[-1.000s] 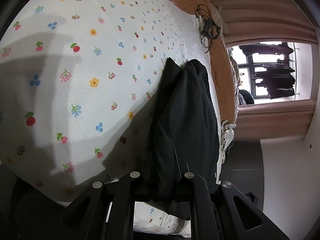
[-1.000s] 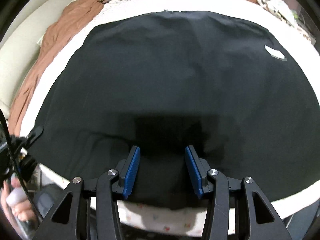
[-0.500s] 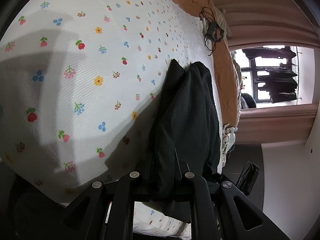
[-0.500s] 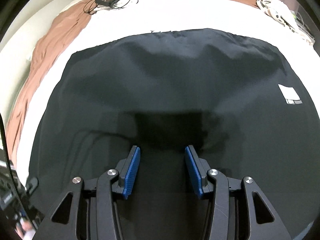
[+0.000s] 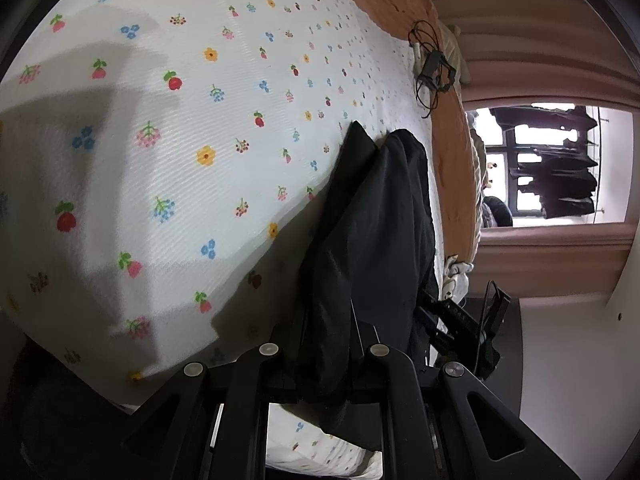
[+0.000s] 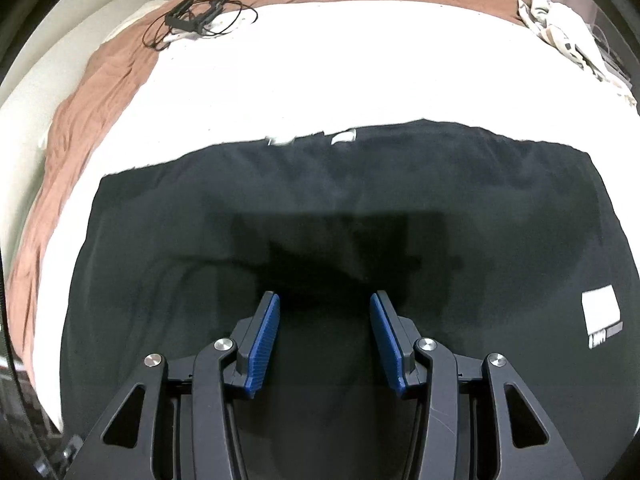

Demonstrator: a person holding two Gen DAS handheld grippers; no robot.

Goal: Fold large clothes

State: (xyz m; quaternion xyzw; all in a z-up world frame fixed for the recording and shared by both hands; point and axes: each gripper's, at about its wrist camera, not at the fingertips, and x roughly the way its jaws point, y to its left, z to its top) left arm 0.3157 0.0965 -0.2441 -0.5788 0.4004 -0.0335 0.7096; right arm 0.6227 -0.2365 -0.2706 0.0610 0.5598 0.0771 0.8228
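White floral sheet (image 5: 168, 152) covers the bed, a brown blanket (image 6: 80, 96) along its far edge. Black garment (image 6: 360, 208) lies spread on the sheet. Left gripper (image 5: 324, 344) pinches a bunched fold of it; right gripper (image 6: 324, 320) hangs open above it, holding nothing.

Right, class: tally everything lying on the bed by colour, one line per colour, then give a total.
Black: 2 (garment, cable bundle with adapter)
Brown: 1 (blanket)
White with flowers: 1 (floral sheet)
Pale patterned: 1 (crumpled cloth)
Total: 5
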